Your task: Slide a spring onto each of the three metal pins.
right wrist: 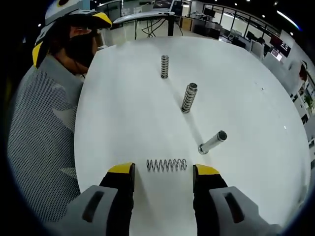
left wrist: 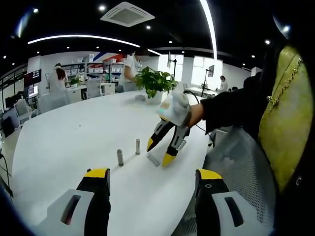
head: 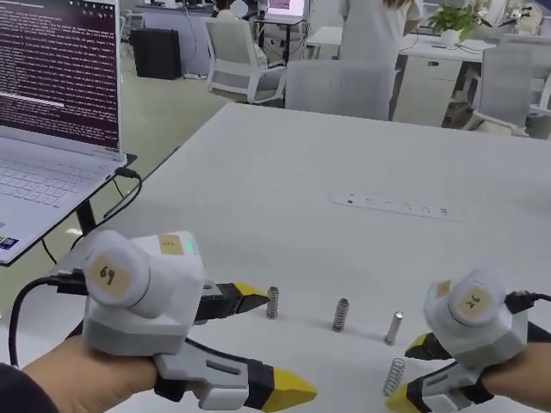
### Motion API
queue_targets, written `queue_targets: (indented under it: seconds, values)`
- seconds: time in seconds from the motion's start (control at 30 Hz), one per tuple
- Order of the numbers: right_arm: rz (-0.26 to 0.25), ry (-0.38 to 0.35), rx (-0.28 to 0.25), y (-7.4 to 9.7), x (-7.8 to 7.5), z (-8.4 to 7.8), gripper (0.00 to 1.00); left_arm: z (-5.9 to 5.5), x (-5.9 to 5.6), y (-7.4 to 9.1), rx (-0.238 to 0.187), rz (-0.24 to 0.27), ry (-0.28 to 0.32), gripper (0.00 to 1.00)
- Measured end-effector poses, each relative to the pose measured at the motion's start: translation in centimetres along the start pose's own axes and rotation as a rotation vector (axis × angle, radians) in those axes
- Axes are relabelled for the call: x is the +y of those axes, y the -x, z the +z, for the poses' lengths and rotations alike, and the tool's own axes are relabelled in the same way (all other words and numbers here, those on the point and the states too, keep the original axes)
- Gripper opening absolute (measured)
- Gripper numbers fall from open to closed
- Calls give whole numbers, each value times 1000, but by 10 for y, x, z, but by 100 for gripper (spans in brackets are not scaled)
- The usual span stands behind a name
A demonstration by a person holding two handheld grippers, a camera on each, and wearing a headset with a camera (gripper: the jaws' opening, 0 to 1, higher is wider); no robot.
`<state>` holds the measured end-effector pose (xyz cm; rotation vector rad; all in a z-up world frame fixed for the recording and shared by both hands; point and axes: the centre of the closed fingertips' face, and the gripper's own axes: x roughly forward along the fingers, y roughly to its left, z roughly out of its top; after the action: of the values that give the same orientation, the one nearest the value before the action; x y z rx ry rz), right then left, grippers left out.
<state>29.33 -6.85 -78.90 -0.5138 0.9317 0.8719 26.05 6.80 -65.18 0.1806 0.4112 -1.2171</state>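
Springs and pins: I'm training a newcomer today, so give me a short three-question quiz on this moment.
1. True or false: the near pin, closest to the right hand-held gripper, already carries a spring.
2. How many of the three pins carry a spring?
3. The loose spring is: A) standing upright on a pin; B) lying flat on the table between the right hand-held gripper's open jaws; C) clamped tight in those jaws.
Key: 1 false, it is bare. 2 two, the middle pin and the far pin. 3 B.
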Motion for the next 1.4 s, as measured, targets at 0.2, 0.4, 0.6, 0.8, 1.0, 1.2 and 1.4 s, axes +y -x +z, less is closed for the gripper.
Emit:
queue_targets:
  seconds: [0.2, 0.4, 0.6, 0.8, 1.0, 1.2, 1.4]
  values:
    - [-8, -10, -2, -5, -5, 0, 44, -1, 1, 0, 2, 0, 3, 66]
    - [5, -15, 4, -8, -3, -1, 41, -2, 2, 0, 4, 2, 8, 66]
    - [2, -11, 2, -9, -4, -1, 39, -2, 2, 0, 5, 3, 11, 65]
    - [3, 0, 4, -9, -3, 0, 33, -3, 2, 0, 6, 3, 13, 65]
    - [3, 7, 10, -9, -2, 0, 32, -4, 2, 0, 7, 2, 15, 65]
    - [7, 16, 17, -8, -1, -1, 31, -5, 2, 0, 7, 2, 18, 64]
    - [14, 30, 12, -6, 2, 3, 31, -5, 2, -1, 5, 0, 19, 64]
